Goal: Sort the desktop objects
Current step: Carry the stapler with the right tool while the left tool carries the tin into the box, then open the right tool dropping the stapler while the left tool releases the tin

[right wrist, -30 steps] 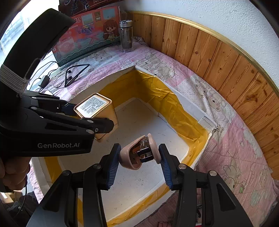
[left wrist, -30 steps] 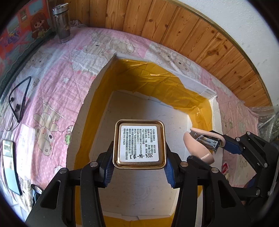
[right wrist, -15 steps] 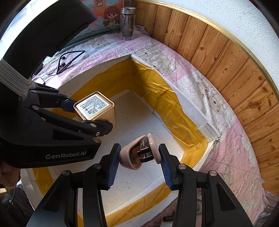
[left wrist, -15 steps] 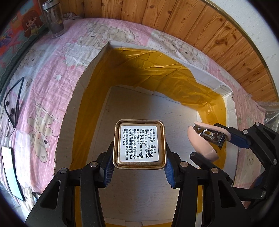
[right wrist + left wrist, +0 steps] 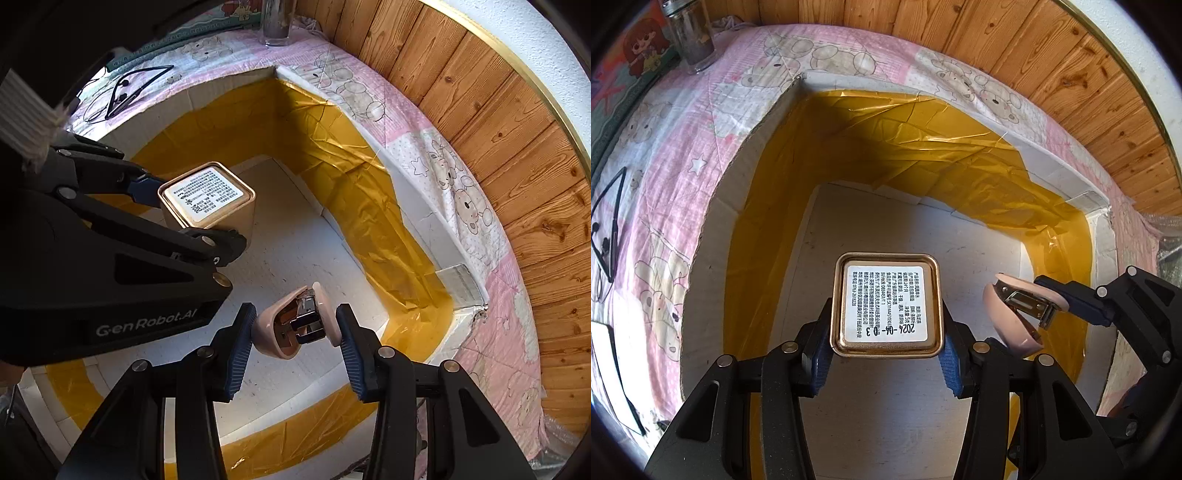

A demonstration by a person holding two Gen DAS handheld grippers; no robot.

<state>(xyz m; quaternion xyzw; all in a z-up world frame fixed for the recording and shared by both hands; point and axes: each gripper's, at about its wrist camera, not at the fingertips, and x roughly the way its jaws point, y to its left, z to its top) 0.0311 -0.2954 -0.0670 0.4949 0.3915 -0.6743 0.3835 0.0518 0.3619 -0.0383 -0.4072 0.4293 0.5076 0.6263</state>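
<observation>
My left gripper (image 5: 885, 354) is shut on a gold square tin (image 5: 885, 304) with a white printed label, held over the open white box (image 5: 783, 110) lined with yellow tape. The tin also shows in the right wrist view (image 5: 207, 201), inside the box opening. My right gripper (image 5: 295, 332) is shut on a pink stapler (image 5: 291, 323), held above the box floor (image 5: 295, 251) to the right of the tin. The stapler also shows in the left wrist view (image 5: 1015, 310).
The box sits on a pink bear-print cloth (image 5: 665, 147) against a wooden wall (image 5: 1071, 74). A glass bottle (image 5: 692, 33) stands at the back left. Black neckband earphones (image 5: 605, 229) lie on the cloth at the left.
Both grippers have moved forward and down into the box opening with their objects still held. The box looms larger and the bottle has slid toward the top edge.
</observation>
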